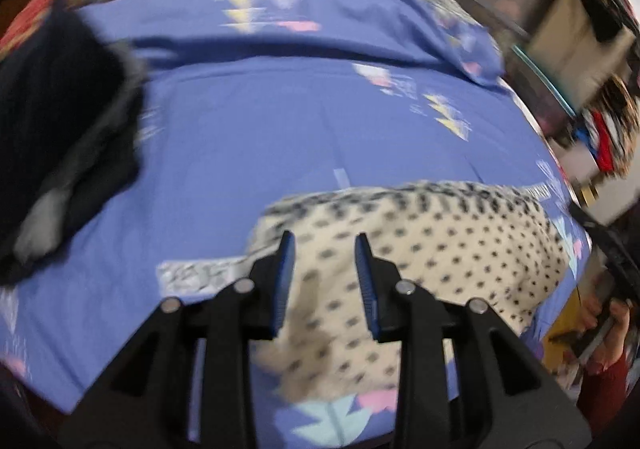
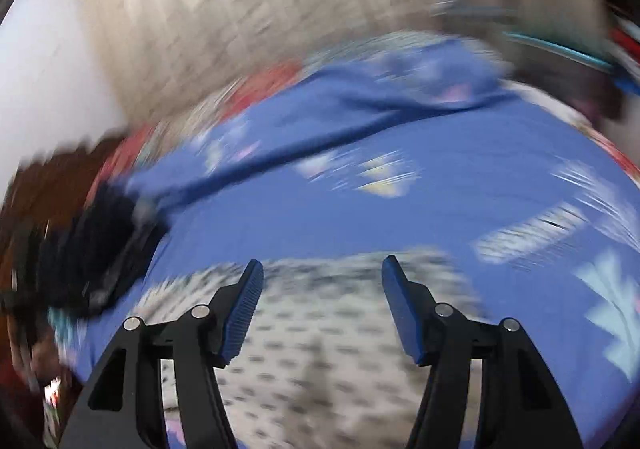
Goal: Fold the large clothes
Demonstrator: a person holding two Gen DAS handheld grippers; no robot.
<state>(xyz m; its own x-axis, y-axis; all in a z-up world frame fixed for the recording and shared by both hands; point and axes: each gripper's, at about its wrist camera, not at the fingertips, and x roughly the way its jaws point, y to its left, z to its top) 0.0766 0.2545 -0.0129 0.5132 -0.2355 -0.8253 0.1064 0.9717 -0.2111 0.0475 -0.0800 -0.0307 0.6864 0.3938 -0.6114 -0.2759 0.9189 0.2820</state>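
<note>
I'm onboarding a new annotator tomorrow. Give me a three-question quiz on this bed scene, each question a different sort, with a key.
1. True or false: the left gripper is clamped on the cream black-dotted garment.
2. Which gripper has its jaws spread wider? A) left B) right
3. Fill in: the dark navy fur-trimmed garment lies on the blue patterned bedsheet to the ____ of the dotted garment in the left wrist view.

Key: 1 false, its jaws stand open above the cloth; 2 B; 3 left.
</note>
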